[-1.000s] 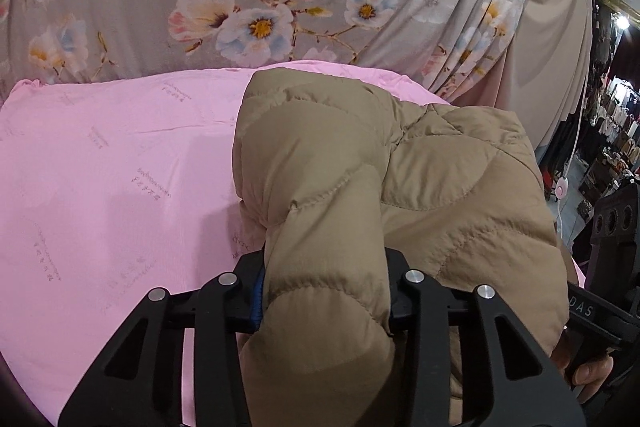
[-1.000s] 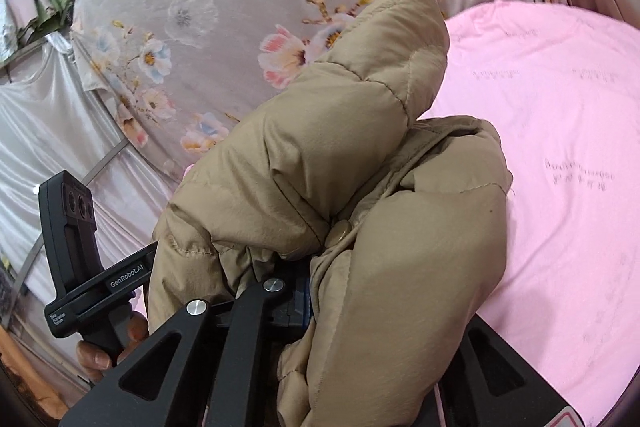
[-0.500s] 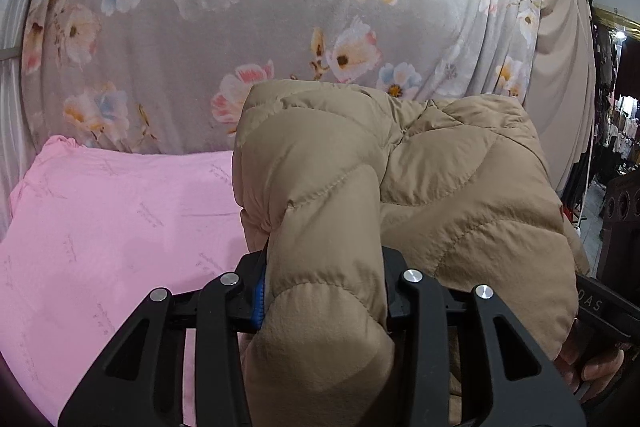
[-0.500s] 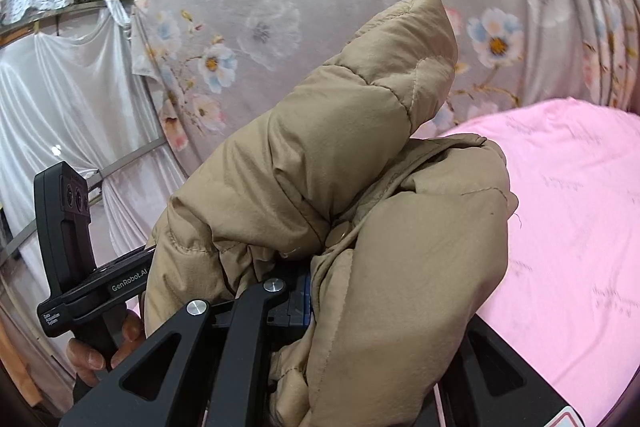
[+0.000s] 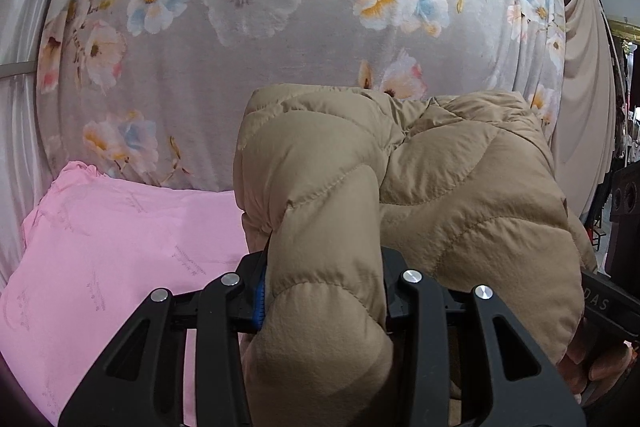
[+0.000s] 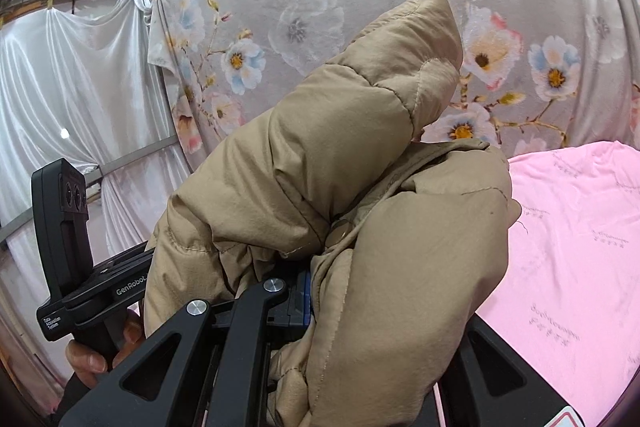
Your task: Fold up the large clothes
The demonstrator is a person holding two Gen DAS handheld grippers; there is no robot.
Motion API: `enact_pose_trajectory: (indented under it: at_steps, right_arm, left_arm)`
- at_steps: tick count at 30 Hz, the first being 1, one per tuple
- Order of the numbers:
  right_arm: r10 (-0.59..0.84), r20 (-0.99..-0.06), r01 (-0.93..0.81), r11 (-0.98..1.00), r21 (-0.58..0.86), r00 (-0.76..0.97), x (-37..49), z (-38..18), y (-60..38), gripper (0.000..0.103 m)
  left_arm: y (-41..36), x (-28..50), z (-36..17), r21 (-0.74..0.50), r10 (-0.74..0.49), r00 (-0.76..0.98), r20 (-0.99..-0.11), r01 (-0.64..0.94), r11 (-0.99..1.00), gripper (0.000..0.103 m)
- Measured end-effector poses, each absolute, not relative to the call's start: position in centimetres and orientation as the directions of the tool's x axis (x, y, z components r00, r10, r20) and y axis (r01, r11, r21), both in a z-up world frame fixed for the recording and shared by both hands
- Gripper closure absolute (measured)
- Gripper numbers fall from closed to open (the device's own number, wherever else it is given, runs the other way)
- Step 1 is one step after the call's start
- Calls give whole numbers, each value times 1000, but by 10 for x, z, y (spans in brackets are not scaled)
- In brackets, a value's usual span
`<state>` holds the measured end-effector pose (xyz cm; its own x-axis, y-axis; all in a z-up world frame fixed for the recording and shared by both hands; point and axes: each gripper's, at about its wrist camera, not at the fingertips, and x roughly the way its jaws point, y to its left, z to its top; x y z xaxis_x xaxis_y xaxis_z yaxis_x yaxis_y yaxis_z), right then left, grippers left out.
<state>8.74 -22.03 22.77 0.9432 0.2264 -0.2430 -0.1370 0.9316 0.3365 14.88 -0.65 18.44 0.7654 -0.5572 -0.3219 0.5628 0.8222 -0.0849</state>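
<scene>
At the bottom of my left wrist view, my left gripper (image 5: 324, 291) is clamped on a thick quilted fold of the tan puffer jacket (image 5: 420, 195); the padding bulges out between the two black fingers (image 5: 394, 287) and fills the gap completely, so the jaws stand partway apart around the bulk. A strip of blue pad shows at the inner edge of the finger on the left. The jacket mounds up from there into the middle and right of the frame, held above the pink sheet (image 5: 112, 259) that lies in the lower left. At the lower right edge I see fingers of my other hand (image 5: 592, 363) wrapped on a black handle.

In my right wrist view, my right gripper (image 6: 320, 299) pinches a thinner layer of the same jacket at the bottom centre, jaws nearly together on the fabric; only the finger on the left shows clearly, the other is buried under cloth. A snap button (image 6: 339, 230) sits in the crease just above. One padded part rises to a point in the upper middle of the frame. At the lower left my left hand (image 6: 100, 351) grips the other device's black handle.

Behind everything hangs a grey floral curtain (image 5: 260, 27), with white satin drapes (image 6: 72, 75) at the upper left of the right wrist view.
</scene>
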Motion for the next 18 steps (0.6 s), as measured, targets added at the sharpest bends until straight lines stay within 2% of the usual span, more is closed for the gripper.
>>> enact_pose_trajectory:
  at_steps: [11,18]
  right_arm:
    - [210,-346,-81,933,351,915,183,155,-215,91]
    - [202,-426,-42,934,356,882,224,105,-209,91]
  left_arm:
    - [-3,248,107,-126,-550,745,-377,547,827,66]
    - [1,286,54,-160,-533,731,-427,519,840,66]
